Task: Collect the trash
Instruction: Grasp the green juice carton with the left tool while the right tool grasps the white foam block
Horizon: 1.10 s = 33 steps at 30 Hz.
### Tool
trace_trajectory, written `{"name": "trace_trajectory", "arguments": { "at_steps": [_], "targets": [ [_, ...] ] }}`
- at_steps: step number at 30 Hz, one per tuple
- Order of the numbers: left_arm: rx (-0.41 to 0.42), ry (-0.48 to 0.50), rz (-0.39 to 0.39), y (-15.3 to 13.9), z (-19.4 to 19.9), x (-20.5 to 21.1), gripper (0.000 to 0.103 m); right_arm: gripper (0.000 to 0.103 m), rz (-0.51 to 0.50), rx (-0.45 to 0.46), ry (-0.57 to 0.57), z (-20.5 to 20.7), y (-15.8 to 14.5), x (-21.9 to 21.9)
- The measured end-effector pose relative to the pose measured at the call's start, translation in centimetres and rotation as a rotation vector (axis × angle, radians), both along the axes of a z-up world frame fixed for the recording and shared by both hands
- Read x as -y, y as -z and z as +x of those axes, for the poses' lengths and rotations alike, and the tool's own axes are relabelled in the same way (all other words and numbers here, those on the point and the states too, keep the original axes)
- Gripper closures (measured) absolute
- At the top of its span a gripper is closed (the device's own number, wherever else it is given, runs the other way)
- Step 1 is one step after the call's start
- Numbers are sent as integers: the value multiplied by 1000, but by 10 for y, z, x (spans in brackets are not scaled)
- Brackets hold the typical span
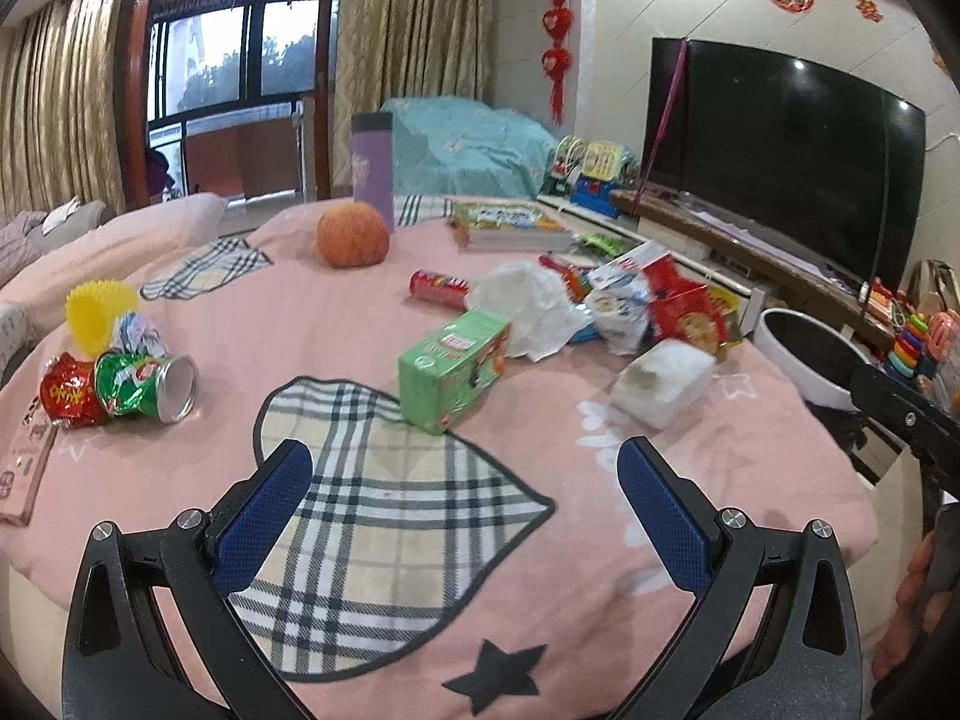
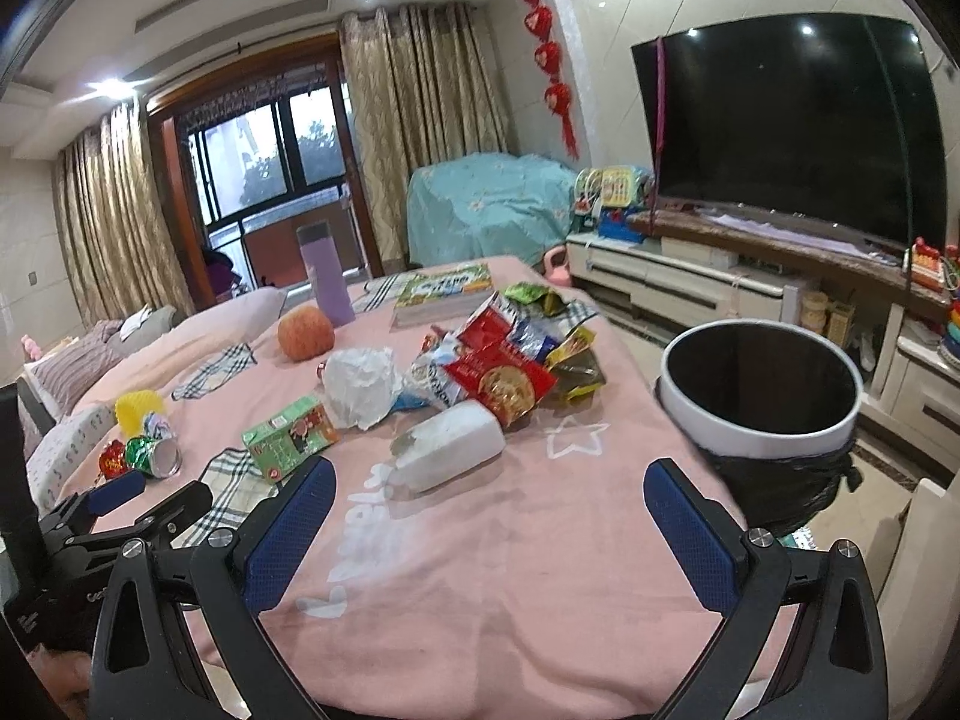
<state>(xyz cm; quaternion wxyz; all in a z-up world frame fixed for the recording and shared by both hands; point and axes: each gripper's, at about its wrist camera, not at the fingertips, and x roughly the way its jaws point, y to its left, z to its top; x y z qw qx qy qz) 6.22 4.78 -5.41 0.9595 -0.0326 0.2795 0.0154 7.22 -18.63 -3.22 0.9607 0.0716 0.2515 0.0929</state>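
Observation:
Trash lies on a table under a pink cloth (image 1: 336,324). A green carton (image 1: 453,369) (image 2: 290,435) lies at the middle. A white plastic bottle (image 1: 663,381) (image 2: 450,447) lies on its side to its right. Behind them are a crumpled white bag (image 1: 528,306) (image 2: 363,384), red snack wrappers (image 1: 684,306) (image 2: 504,381) and a red can (image 1: 438,288). A crushed green can (image 1: 147,384) (image 2: 153,456) and a red wrapper (image 1: 69,399) lie at the left. A white bin with a black liner (image 2: 759,402) (image 1: 804,354) stands off the table's right edge. My left gripper (image 1: 465,480) is open and empty above the plaid patch. My right gripper (image 2: 489,501) is open and empty, near the bottle.
An orange fruit (image 1: 353,235), a purple flask (image 1: 372,162), a book (image 1: 510,227) and a yellow cup (image 1: 96,315) stand on the table. A pink box (image 1: 24,468) lies at the left edge. A TV (image 2: 792,120) on a low cabinet is at the right.

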Motion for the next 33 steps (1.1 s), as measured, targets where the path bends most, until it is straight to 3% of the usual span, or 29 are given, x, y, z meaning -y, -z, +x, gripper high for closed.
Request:
{"name": "trace_trajectory", "arguments": {
  "at_steps": [15,24,33],
  "targets": [
    [-155,-1,-9,29,64,-35,0,0,14,-143,-90,60,28,-27],
    [-219,57,8,36,106,-37,0,0,-47,-249,-149,102,53,-43],
    [-248,89,34,42,129,-29,0,0,-115,-280,-228,134,58,-42]
  ]
}}
